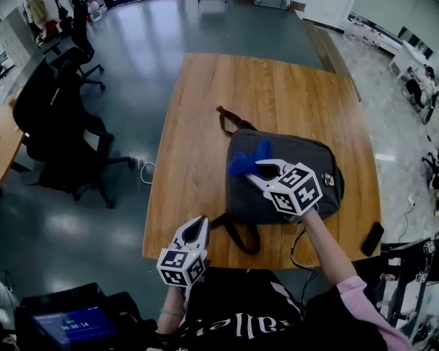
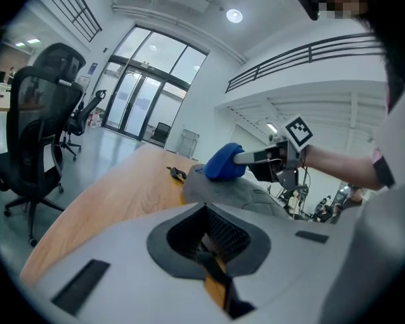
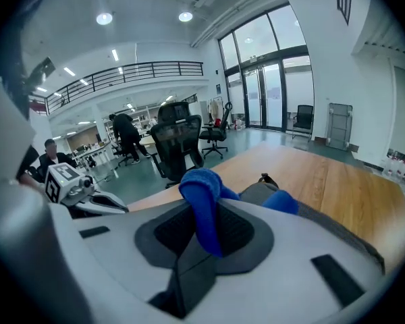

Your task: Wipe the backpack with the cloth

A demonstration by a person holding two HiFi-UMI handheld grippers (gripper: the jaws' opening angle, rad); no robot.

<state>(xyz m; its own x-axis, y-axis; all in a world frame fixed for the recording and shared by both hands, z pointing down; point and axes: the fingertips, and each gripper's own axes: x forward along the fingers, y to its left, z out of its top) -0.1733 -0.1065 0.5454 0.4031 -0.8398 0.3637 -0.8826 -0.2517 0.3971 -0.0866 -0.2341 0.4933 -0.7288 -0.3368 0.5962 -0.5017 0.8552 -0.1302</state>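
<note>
Right now your right gripper (image 1: 257, 168) is clenched on the blue cloth (image 1: 247, 161). A fold of it is pinched between the jaws and the rest is bunched out in front. The cloth sits over the far left part of the grey backpack (image 1: 245, 196), which lies flat on the wooden worktop (image 1: 205, 108), towards its near right side. From the left gripper view the cloth looks to be resting on the fabric, though contact is hard to confirm.

Your left gripper (image 1: 197, 229) has its jaws together on nothing. It hangs at the near edge of the worktop, to the left of the backpack and apart from it. That is the main risk, because nothing is steadying the backpack. If you press and drag the cloth, the backpack will probably slide on the smooth wood rather than get wiped.

Only a narrow fold of the cloth is gripped, so a hard stroke against the rough fabric could pull it out of the jaws.

A strap (image 1: 230, 119) trails off the far left corner, and a stroke that way could catch it and bunch it up.

A dark phone (image 1: 372, 238) lies near the near right edge of the worktop. A backpack shoved to the right could push it off.
</note>
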